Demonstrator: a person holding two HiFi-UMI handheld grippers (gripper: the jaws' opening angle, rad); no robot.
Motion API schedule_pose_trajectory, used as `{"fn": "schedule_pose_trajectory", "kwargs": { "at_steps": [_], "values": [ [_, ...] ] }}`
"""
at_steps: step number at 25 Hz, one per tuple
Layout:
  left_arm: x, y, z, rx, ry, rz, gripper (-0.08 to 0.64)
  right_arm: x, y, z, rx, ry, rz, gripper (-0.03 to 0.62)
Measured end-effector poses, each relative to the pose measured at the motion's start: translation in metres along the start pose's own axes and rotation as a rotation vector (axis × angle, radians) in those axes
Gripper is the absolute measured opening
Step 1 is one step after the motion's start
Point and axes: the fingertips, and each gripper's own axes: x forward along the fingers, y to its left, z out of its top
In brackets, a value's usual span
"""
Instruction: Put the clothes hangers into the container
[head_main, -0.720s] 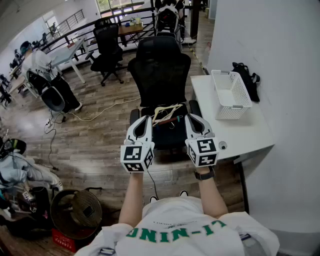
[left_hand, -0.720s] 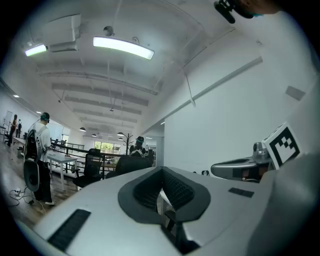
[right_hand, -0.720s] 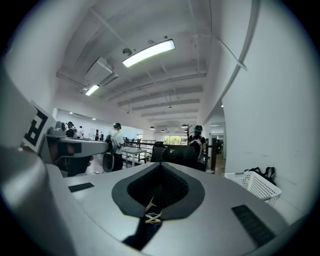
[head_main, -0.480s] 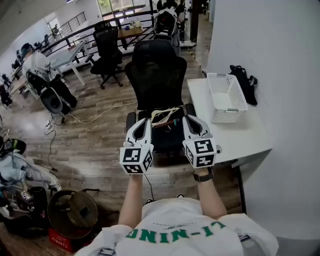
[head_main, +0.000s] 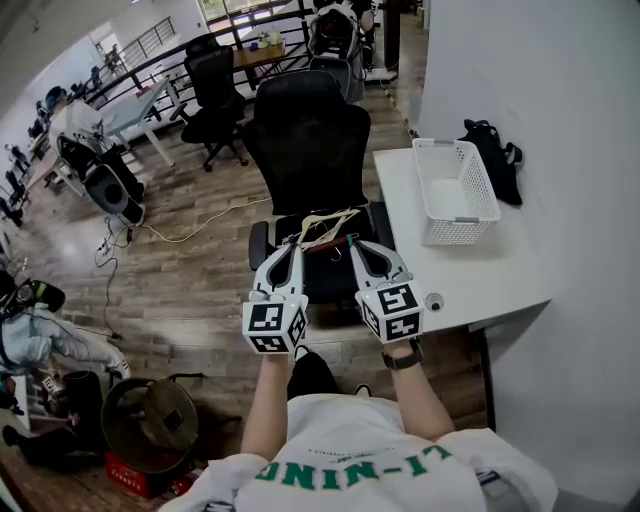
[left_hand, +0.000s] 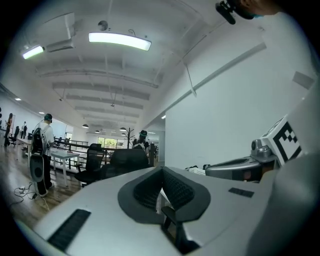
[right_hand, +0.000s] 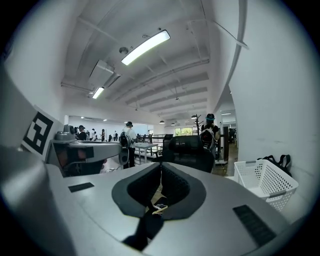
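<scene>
Black mesh-backed office chair (head_main: 305, 140) stands straight ahead of you on the grey-brown wood-plank floor (head_main: 190, 290); its padded right armrest (head_main: 382, 218) stands btw the seat and the white rectangular table (head_main: 470, 275) on your right.

Pale thin triangular clothes hangers (head_main: 330, 222) lie in a loose pile on the chair's black seat, just ahead of both gripper tips (wood or plastic, can't tell).

White perforated plastic basket (head_main: 452, 232), rectangular w/ a thicker rim, stands on the table's far half, well apart from the hangers; a black soft bag (head_main: 497, 160) slumps behind it against the smooth white wall (head_main: 570, 250).

A small round grey object (head_main: 433, 301) sits near the table's front edge, just beside your right gripper; too small to identify.

A thin pale cable (head_main: 195, 225) snakes over the floor left of the chair; more black chairs (head_main: 215, 85) and white desks (head_main: 140, 105) stand further back.

Left gripper (head_main: 290, 248): ribbed black pads together, only a hairline slit btw them, nothing clamped; it hangs over the seat's front. Right gripper (head_main: 352, 243): pads closed tight too, nothing seen pinched.

Both grey shells look smooth and matte; each carries a white cube w/ black square markers (head_main: 275, 327) at the rear, nearest you.
</scene>
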Motion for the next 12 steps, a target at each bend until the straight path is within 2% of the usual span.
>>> {"fn": "schedule_pose_trajectory", "kwargs": {
  "at_steps": [6, 12],
  "values": [
    [0.061, 0.045, -0.027, -0.012, 0.023, -0.019, 0.004, 0.076, -0.02, -0.025, 0.002, 0.081, -0.002, 0.018],
    [0.161, 0.108, -0.038, -0.042, 0.047, -0.047, 0.005, 0.183, -0.059, -0.013, -0.027, 0.127, -0.007, 0.022]
  ]
}}
